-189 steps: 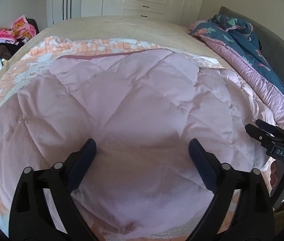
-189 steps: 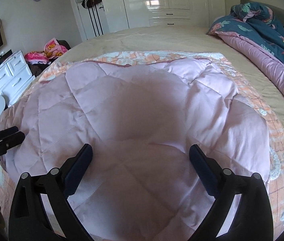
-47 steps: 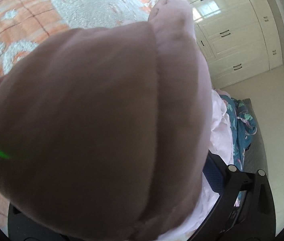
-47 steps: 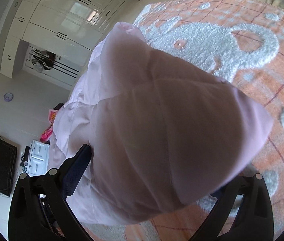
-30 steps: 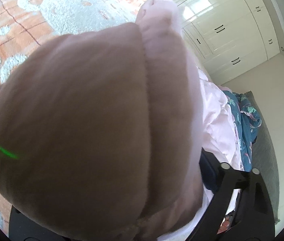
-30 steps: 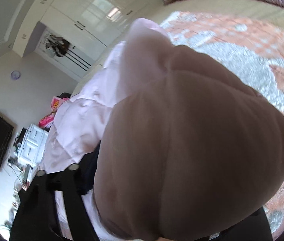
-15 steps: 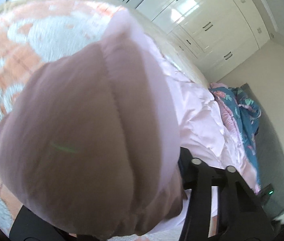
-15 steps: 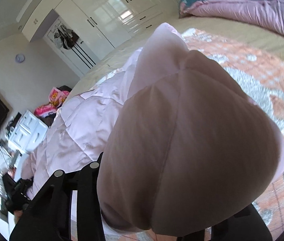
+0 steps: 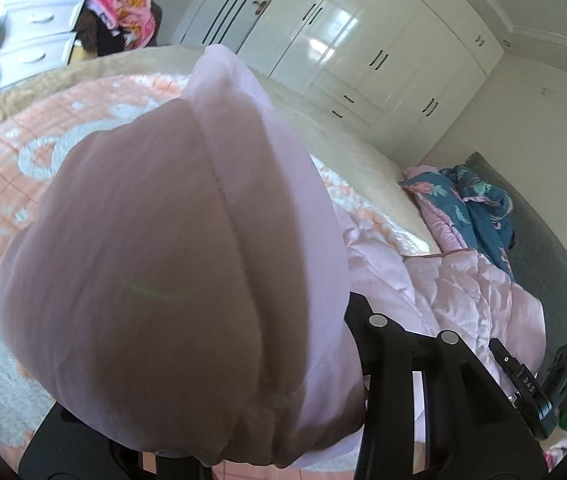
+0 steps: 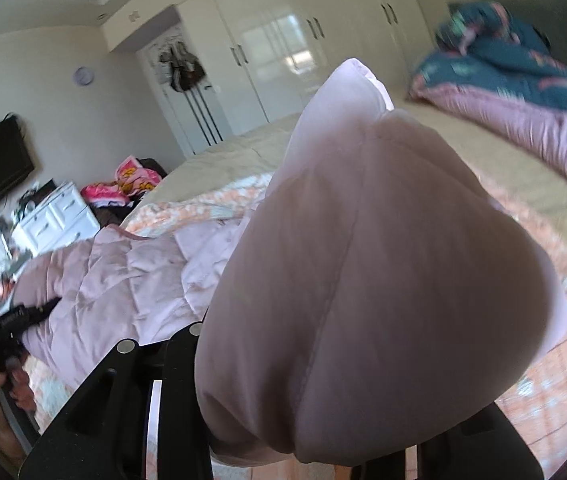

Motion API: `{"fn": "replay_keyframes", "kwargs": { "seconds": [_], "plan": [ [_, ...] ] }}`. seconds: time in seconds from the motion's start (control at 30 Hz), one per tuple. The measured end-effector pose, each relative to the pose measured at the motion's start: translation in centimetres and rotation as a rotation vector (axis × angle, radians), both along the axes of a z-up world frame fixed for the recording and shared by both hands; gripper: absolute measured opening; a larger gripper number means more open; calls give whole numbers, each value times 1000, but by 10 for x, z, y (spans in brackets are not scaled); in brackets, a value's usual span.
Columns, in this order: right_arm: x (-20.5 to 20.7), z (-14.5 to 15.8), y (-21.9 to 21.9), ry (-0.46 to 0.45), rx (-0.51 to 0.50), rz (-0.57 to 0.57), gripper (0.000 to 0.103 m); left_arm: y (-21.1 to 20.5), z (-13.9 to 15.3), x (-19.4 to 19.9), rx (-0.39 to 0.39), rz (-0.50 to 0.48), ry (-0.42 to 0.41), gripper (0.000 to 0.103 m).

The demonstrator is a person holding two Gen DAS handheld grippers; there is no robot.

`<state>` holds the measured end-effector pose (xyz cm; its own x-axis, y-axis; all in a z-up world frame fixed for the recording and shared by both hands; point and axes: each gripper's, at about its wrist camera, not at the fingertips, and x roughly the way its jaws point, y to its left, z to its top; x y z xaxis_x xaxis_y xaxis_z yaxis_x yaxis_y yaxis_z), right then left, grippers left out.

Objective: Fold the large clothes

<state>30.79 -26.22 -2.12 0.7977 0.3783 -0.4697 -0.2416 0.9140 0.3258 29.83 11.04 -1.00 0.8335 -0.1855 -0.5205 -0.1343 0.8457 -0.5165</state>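
A large pale pink quilted garment (image 9: 171, 264) lies on the bed, and I hold one corner of it in each hand. My left gripper (image 9: 219, 432) is shut on a bunched corner that bulges up and fills most of the left wrist view. My right gripper (image 10: 307, 432) is shut on the other corner (image 10: 383, 280), which fills the right wrist view. The rest of the garment (image 10: 123, 276) sags between the grippers. The fingertips of both grippers are hidden by fabric. The right gripper shows at the left wrist view's lower right (image 9: 531, 392), and the left gripper at the right wrist view's left (image 10: 7, 328).
An orange and white patterned blanket (image 9: 11, 168) covers the beige bed (image 10: 495, 148). A teal and pink duvet (image 9: 471, 200) is piled by the headboard. White wardrobes (image 9: 363, 52) stand beyond the bed. A white dresser (image 10: 55, 216) and a pink clothes pile (image 10: 123, 188) are at the left.
Both grippers have lifted the held corners higher and tilted up. More of the room and wardrobes shows, and the garment's middle now hangs lower between the grippers.
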Motion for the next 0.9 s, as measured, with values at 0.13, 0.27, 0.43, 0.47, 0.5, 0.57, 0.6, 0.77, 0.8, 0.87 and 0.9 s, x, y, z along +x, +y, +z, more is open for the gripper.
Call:
{"fn": "replay_keyframes", "kwargs": {
  "seconds": [0.13,0.27,0.43,0.47,0.5,0.57,0.6,0.77,0.8,0.87,0.9],
  "plan": [
    [-16,5,0,-9,-17,7,31,3,4,-15,13,-12,-5,32],
    [-26,8,-5,9,-25,8,31,-2,5,-19,20,-26,1,32],
    [-39,8,-10,13,-22,0,31,-2,3,-33,36,-46,13,32],
    [-42,8,-9,14,-24,-1,31,-1,3,-35,38,-48,15,32],
    [-46,7,-10,15,-23,-4,31,-2,3,-38,40,-50,16,32],
    [-53,7,-11,18,-19,-5,31,-3,2,-42,45,-56,22,32],
    [-55,7,-13,17,-16,-5,31,-2,2,-44,43,-57,25,32],
    [-66,6,-16,15,-10,-8,31,-3,2,-55,49,-57,30,32],
    [-66,6,-18,16,-9,-8,31,-4,2,-57,57,-60,34,32],
    [-71,3,-22,22,-6,-9,31,-6,3,-59,76,-66,42,32],
    [-73,3,-22,23,-7,-9,31,-7,4,-62,82,-71,42,32]
  ]
}}
